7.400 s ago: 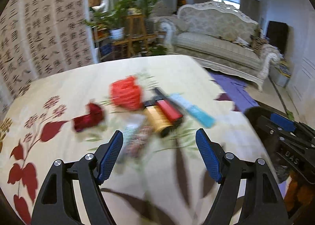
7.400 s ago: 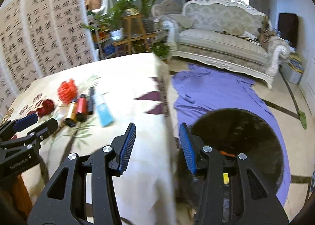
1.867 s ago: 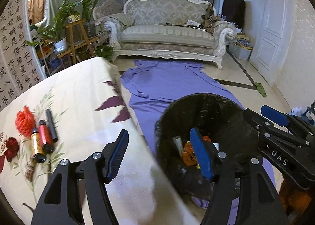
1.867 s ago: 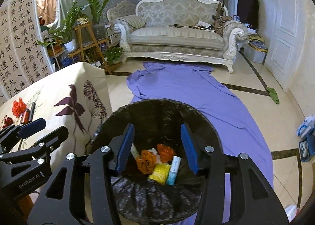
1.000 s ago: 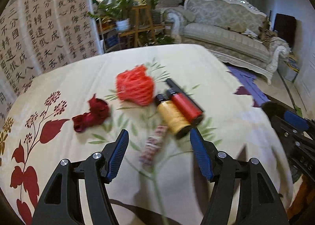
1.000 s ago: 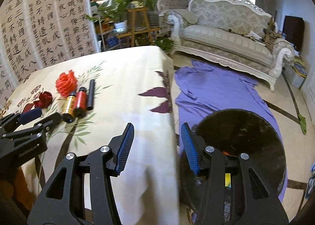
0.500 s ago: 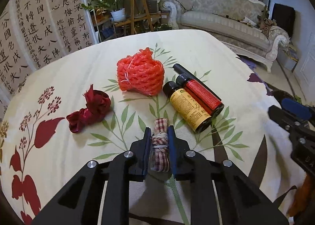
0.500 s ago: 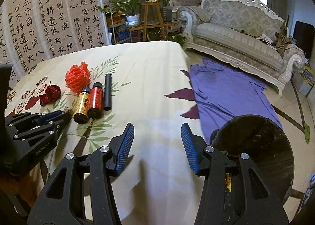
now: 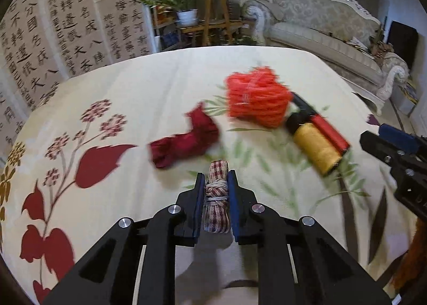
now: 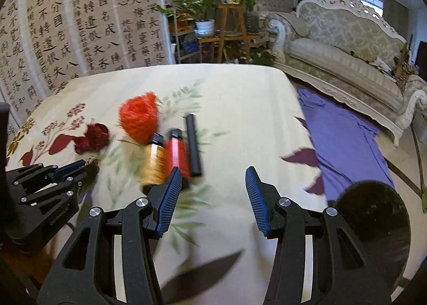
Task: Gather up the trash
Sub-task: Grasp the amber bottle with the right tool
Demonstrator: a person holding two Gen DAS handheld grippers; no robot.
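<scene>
1. Between the blue pads of the left tool [image 9: 216, 187] sits a checked cloth bundle [image 9: 216, 199], red and white, tied with pale string; the tool is clamped on it, just above the floral tabletop [image 9: 149, 91].
2. Just beyond the bundle lies a dark red crumpled wrapper [image 9: 184, 142], and farther right an orange-red foam net [image 9: 257, 98].
3. Touching the net's right side are a yellow bottle [image 9: 316, 148] and a red bottle [image 9: 327, 131] lying side by side, with a black tube [image 10: 192, 144] against the red one.
4. The bottle labels are motion-blurred and cannot be read.
5. The right tool [image 10: 210, 195] hovers over the tabletop near the bottles with its fingers spread wide apart and nothing between them.
6. A black-lined trash bin [image 10: 373, 227] stands on the floor off the tabletop's right edge, beside a purple cloth [image 10: 344, 139].
7. Behind the tabletop stands a screen [image 10: 80, 24] covered in columns of Chinese calligraphy.
</scene>
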